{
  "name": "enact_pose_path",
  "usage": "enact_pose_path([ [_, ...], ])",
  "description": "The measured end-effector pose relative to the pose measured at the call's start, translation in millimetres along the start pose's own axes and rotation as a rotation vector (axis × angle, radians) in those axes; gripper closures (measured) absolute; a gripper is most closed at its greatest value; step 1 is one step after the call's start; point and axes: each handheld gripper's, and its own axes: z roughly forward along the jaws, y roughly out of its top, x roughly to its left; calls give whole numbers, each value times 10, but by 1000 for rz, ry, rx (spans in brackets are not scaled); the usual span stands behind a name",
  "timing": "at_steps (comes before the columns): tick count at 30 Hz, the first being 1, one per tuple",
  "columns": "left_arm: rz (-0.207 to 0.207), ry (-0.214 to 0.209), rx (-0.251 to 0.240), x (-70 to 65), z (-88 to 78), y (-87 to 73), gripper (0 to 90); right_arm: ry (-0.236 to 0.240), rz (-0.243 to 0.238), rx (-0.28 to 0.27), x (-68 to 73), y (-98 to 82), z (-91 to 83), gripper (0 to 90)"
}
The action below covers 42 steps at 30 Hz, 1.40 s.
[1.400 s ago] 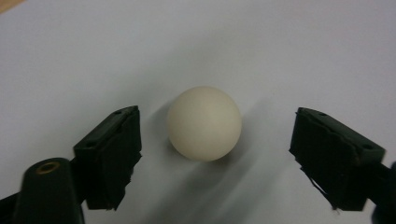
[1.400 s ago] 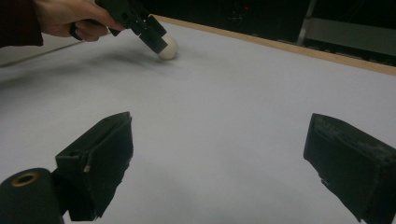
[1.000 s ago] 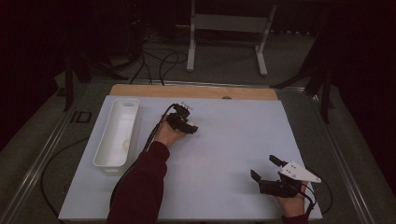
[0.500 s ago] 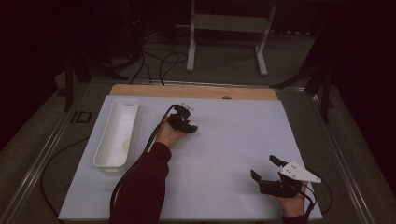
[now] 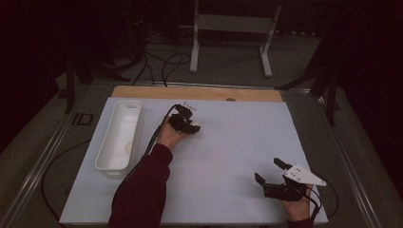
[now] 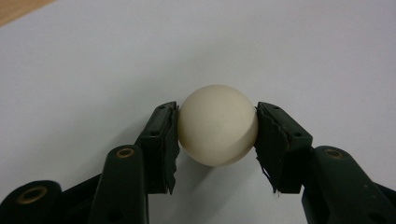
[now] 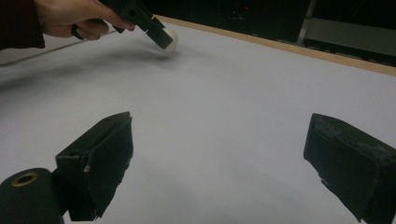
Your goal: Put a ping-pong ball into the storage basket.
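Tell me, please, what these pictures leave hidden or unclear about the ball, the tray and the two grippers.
- Ball: its underside, left gripper view; its own bulge hides any table contact.
- Left gripper: its jaws, high view; too small and dark.
- Tray: the small pale spot inside, high view; too small.
- Right gripper: its body, right gripper view; cut off by the bottom edge.

Surface: white sheet [image 5: 228, 161] over wooden table [image 5: 199, 92].
Lay on it: white tray [image 5: 119, 134], cream ball [image 6: 218, 125].

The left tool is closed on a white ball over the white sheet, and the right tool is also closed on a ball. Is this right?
Not fully. The left tool does grip the white ball over the white sheet, but the right tool is open with nothing between its jaws, as the right gripper view shows.
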Motion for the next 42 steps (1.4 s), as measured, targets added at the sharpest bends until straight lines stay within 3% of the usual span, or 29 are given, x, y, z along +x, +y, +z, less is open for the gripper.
enact_pose_path([
  [17,14,10,-35,-34,-275,75,510,1,-4,0,3,0,5,80],
  [33,18,30,-28,-32,-544,114,510,1,-4,0,14,3,4,80],
  [42,12,33,-48,-14,-747,149,510,3,-5,0,22,3,11,80],
])
